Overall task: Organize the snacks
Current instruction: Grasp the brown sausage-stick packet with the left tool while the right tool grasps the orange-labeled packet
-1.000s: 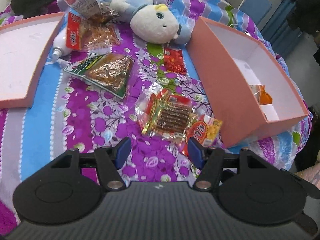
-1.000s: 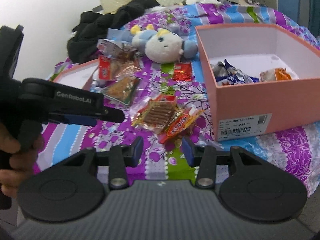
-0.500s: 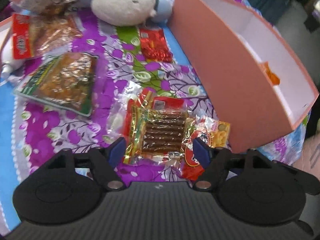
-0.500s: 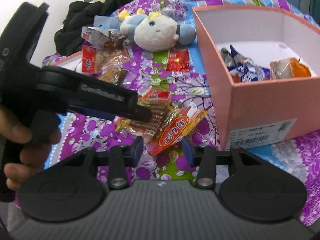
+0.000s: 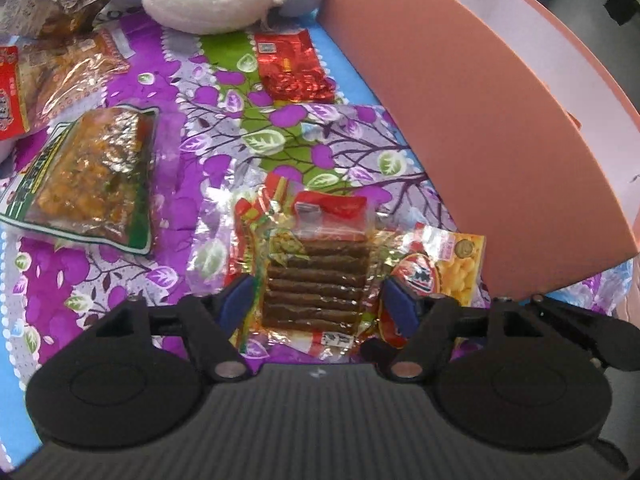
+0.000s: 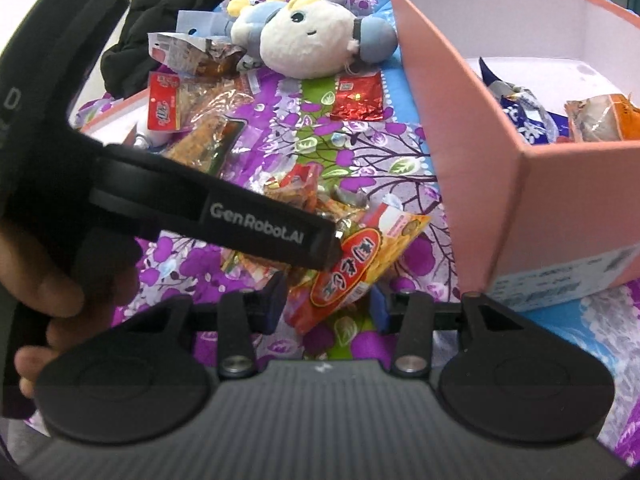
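The left gripper points steeply down at the flowered bedspread, and its jaws are closing around a clear packet of brown snack sticks; the packet lies flat between the two blue pads, but they do not yet press on it, so nothing is grasped. Just to the right of this packet, and partly under it, lies an orange and yellow snack bag. The right gripper stands over the near end of this bag, with its fingers half apart on both sides of it; from the right wrist view I cannot tell if the pads touch the bag. A hand holds the left gripper's body at the left edge of that view. To the right of both packets stands the pink box, open at the top, with a blue wrapper and an orange packet already inside. Further out on the bedspread lie a green-edged packet, then a small red foil packet, and a red-labelled bag to the left. Behind these lies a white and blue plush toy, and beyond it a heap of black cloth.
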`<state>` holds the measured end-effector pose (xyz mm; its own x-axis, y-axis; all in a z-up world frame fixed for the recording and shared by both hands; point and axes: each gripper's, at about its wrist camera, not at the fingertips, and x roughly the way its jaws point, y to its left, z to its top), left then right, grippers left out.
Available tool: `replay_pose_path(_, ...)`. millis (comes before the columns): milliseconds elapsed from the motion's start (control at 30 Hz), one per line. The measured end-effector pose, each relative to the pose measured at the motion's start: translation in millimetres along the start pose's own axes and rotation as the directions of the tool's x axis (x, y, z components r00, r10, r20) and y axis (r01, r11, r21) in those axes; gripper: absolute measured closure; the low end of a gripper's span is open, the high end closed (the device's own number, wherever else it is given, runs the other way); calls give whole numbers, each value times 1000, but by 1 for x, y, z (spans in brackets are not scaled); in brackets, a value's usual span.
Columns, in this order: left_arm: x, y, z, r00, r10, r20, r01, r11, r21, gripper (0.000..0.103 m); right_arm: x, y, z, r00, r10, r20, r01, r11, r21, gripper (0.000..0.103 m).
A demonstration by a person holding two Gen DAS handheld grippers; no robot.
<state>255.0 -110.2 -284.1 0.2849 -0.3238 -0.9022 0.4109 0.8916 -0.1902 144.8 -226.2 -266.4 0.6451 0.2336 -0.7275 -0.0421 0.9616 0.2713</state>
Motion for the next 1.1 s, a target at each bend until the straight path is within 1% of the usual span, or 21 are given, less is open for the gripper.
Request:
replay_pose_path(167, -1, 6, 0, 1000, -19, 5, 19, 999, -27, 35, 9, 1, 1, 1000, 18, 12, -18, 1000, -12, 62)
replay_pose_path(333, -1, 5, 0, 1000, -22, 7, 22, 999, -32, 38, 16, 3, 4, 999, 50, 16, -50, 999, -19, 67)
replay_pose_path(500, -3, 6, 1, 999, -32, 9, 32, 998, -44, 41, 16, 3, 6, 998, 64, 10, -64, 997, -36, 72)
replay_pose_path(600, -7, 6, 0, 999, -41, 17, 41, 998, -53, 44, 12, 0, 8, 997, 81, 5, -81, 996, -27, 77)
replay_pose_path(667, -10, 8, -1, 999, -48, 24, 49, 996, -72, 44, 9, -1, 8, 996, 90, 2, -90, 995, -29, 83)
replay_pose_path(700, -12, 10, -2, 998, -52, 27, 54, 995, -81, 45, 7, 0, 7, 996, 94, 1, -94, 995, -33, 83)
replay_pose_path(767, -16, 15, -3, 998, -48, 37, 51, 994, -95, 45, 3, 1, 6, 995, 95, -5, -95, 995, -44, 90)
replay_pose_path(833, -23, 21, -5, 997, -54, 52, 59, 991, -117, 45, -1, 2, 3, 996, 91, -15, -92, 994, -51, 91)
replay_pose_path(900, -30, 28, -8, 997, -42, 62, 50, 990, -134, 45, -5, 2, 1, 996, 89, -20, -90, 995, -48, 95)
replay_pose_path(1000, -42, 37, -14, 997, -22, 75, 33, 988, -152, 45, -12, 1, -3, 996, 82, -21, -83, 996, -44, 96)
replay_pose_path(1100, -55, 39, -24, 996, 0, 88, 15, 986, -168, 45, -20, -1, -7, 996, 84, -20, -84, 996, -15, 97)
